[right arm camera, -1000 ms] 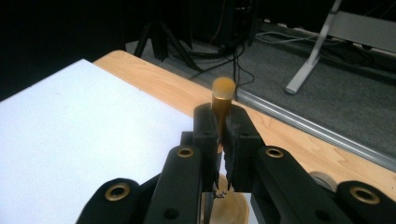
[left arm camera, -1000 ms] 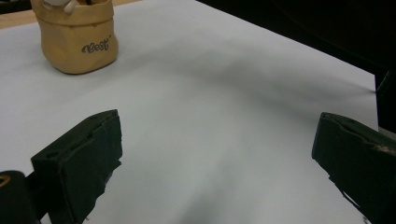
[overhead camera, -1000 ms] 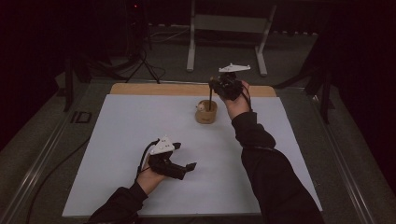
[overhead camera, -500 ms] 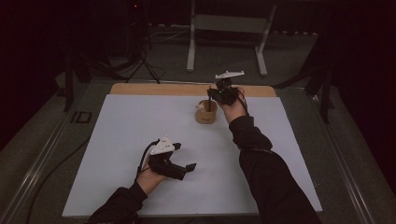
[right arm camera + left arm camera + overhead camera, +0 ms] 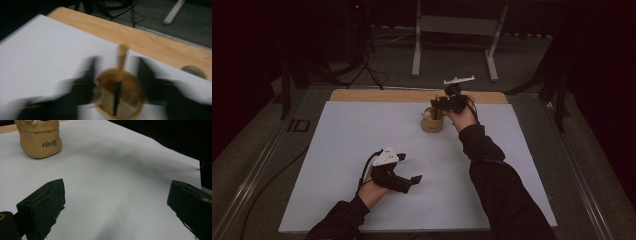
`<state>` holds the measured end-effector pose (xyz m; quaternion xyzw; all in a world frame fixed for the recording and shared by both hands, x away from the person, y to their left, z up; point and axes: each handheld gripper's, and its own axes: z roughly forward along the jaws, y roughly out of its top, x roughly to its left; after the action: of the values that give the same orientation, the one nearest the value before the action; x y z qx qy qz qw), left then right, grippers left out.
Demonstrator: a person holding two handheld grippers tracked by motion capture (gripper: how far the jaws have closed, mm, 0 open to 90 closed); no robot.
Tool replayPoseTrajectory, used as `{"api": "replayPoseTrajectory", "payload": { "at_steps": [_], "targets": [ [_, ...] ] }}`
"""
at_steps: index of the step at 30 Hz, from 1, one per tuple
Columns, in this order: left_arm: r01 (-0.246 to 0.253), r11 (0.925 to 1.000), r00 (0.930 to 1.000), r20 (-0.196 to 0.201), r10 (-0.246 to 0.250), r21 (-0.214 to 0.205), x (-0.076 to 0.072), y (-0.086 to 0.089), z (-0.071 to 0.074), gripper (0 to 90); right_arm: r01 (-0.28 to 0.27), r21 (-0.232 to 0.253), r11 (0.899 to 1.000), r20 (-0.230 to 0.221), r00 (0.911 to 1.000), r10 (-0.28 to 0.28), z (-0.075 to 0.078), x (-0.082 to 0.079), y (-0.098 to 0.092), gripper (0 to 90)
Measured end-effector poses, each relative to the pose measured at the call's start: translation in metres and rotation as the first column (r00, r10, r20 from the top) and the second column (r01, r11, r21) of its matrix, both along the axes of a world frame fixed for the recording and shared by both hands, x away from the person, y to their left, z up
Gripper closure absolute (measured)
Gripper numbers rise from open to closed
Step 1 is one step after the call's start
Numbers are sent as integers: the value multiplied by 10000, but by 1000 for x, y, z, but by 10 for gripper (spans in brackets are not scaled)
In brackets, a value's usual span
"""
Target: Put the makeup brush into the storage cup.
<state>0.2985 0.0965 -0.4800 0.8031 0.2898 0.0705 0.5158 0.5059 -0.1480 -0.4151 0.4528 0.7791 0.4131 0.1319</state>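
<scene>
Resting low at the lower left of the high view, the left hand-held gripper (image 5: 408,176) lies on the white sheet-covered bench (image 5: 362,140), held by a hand in a dark sleeve. Its two black jaws stand wide apart in the left gripper view, with bare white surface between them and nothing grasped. At the upper left of that view sits a small tan, sack-shaped pot (image 5: 40,138) with dark lettering on its side, well apart from those jaws.

Near the upper middle of the high view, the right hand-held gripper (image 5: 443,104) hangs just above the same tan pot (image 5: 432,122), which stands on the white sheet close to the bare wooden strip (image 5: 377,95) along the bench's far edge. The right gripper view is blurred: its dark jaws appear spread on either side of the pot's round mouth (image 5: 117,97), released and gripping nothing. A thin stick with a tan upper end and dark lower part (image 5: 119,75) stands upright inside the pot, between the jaws.
</scene>
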Motion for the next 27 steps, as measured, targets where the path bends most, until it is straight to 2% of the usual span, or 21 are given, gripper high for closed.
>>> {"api": "replayPoseTrajectory", "payload": {
  "at_steps": [2,3,4,5,7,9,13,17,20,25,27],
  "targets": [
    [-14,10000,10000,5,14,28,0,0,0,25,142,219,9997,38,9999,-143,6,-1,-4,293],
    [-34,10000,10000,18,34,16,0,0,0,24,27,269,9996,-35,10000,-26,9,-1,-5,170],
    [-48,10000,10000,21,48,33,0,0,0,23,-387,302,9988,-51,9992,389,12,-2,-7,122],
    [-39,10000,10000,-10,39,45,0,0,0,21,-395,265,9989,115,9992,392,14,-4,-8,120],
    [-46,10000,10000,-13,46,41,0,0,0,21,-796,474,9957,-133,9967,803,18,-6,-12,95],
    [-36,10000,10000,-40,37,62,0,-1,0,21,-825,450,9956,45,9966,824,22,-9,-16,96],
    [100,9999,9999,-94,-100,37,1,-1,4,18,-1225,369,9918,114,9924,1221,28,-17,-22,102],
    [273,9996,9996,-26,-273,18,2,0,9,16,-1812,427,9825,398,9829,1796,32,-29,-29,103],
    [464,9988,9989,-65,-465,-171,4,2,13,16,-2287,657,9713,783,9716,2234,32,-43,-34,103],
    [843,9963,9961,261,-838,-174,4,9,20,16,-2860,917,9538,964,9559,2773,32,-65,-41,103],
    [982,9949,9949,262,-976,-221,4,12,22,16,-3077,897,9472,1041,9488,2983,31,-75,-43,103]
  ]
}}
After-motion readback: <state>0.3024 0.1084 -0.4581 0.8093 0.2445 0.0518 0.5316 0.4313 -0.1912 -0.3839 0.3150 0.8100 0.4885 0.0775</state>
